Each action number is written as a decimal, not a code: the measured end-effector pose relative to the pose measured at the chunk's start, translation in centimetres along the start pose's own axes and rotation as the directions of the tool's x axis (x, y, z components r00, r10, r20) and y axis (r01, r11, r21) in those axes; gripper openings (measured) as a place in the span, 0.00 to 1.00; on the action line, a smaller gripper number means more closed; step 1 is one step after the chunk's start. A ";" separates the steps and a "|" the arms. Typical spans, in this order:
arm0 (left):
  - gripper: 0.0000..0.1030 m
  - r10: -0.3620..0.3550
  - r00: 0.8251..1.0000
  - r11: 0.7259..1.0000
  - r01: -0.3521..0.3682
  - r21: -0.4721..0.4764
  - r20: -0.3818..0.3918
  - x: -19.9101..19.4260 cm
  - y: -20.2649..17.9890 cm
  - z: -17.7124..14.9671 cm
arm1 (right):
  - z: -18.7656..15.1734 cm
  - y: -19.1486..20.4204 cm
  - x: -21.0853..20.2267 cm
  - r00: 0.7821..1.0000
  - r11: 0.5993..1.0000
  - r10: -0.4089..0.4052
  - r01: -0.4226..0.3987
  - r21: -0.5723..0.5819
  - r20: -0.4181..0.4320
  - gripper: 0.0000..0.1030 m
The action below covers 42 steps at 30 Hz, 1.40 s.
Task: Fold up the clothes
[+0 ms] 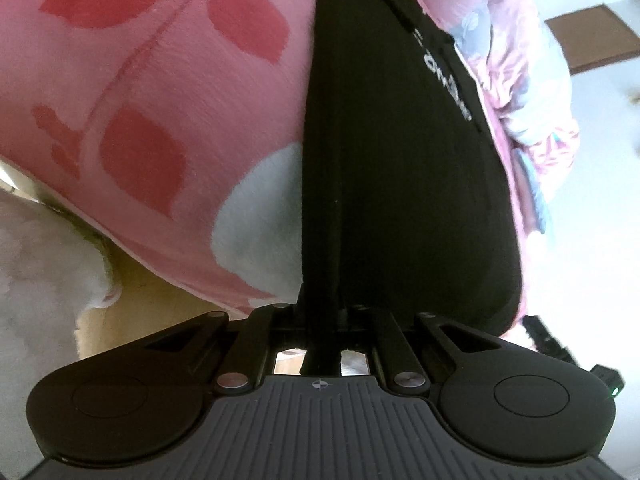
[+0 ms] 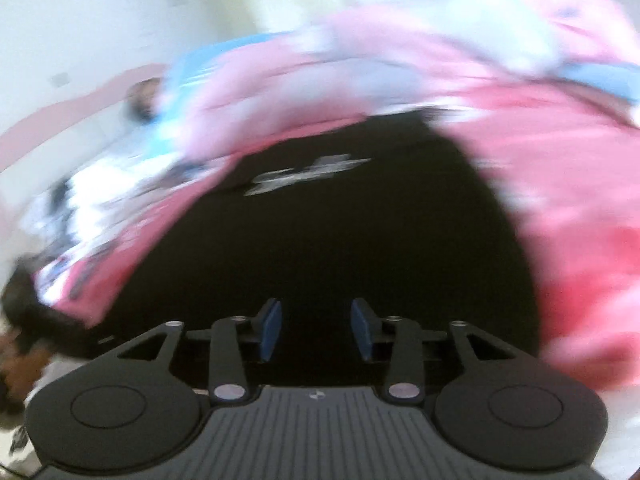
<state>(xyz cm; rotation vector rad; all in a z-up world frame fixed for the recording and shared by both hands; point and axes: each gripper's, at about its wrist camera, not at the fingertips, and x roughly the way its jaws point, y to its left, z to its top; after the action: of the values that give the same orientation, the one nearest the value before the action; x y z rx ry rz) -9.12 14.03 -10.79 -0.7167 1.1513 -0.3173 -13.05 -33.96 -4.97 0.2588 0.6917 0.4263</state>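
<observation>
A black garment [image 1: 400, 168] with small white lettering rises straight out of my left gripper [image 1: 322, 312], which is shut on its edge; the cloth hides the fingertips. It stretches away over a pink blanket [image 1: 152, 92] with red leaf shapes. The right wrist view is blurred by motion. There the same black garment [image 2: 328, 240] with a white print lies spread on the pink blanket [image 2: 560, 184]. My right gripper [image 2: 316, 328] hovers just over the garment's near part, blue pads [image 2: 270, 330] apart, nothing between them.
A fluffy white cloth [image 1: 44, 264] lies at the left. A brown mat [image 1: 592, 38] sits on the pale floor at the far right. More crumpled pink, white and light blue fabrics [image 2: 248, 80] are heaped beyond the black garment. A pale wall stands behind.
</observation>
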 end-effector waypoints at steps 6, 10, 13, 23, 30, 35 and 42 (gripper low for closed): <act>0.05 0.092 0.996 0.993 -0.091 0.079 -0.009 0.5 -1.7 0.0 | 1.2 -9.7 -3.5 0.994 0.983 -0.094 0.103 0.152 -0.063 0.41; 0.05 0.154 0.988 0.980 -0.153 0.130 0.001 0.9 -2.8 0.0 | 0.3 -12.6 -2.3 0.988 0.984 -0.020 0.047 0.172 -0.153 0.41; 0.05 0.184 0.983 0.972 -0.183 0.146 0.008 1.1 -3.3 0.0 | 0.5 -13.8 -1.0 0.985 0.985 0.023 0.007 0.173 -0.171 0.41; 0.05 0.210 0.978 0.965 -0.210 0.155 0.015 1.5 -3.4 0.1 | -0.2 -15.0 -0.3 0.978 0.972 0.127 -0.089 0.220 -0.165 0.40; 0.04 0.210 0.977 0.959 -0.211 0.187 0.026 1.3 -3.6 -0.1 | -0.7 -15.5 0.2 0.969 0.959 0.185 -0.142 0.246 -0.161 0.23; 0.04 0.147 0.989 0.973 -0.151 0.173 0.032 0.2 -3.0 -0.6 | -1.0 -15.2 -0.2 0.967 0.954 0.206 -0.164 0.250 -0.151 0.07; 0.03 0.031 0.997 0.988 -0.041 0.148 0.069 -3.0 -2.9 -1.3 | -0.6 -13.3 -3.8 0.975 0.947 0.214 -0.194 0.255 -0.052 0.06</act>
<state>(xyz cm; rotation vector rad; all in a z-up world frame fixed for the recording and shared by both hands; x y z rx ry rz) -11.12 13.11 -6.98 -0.5704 1.0641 -0.3430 -12.17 -47.45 -8.14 0.5575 0.8006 0.5505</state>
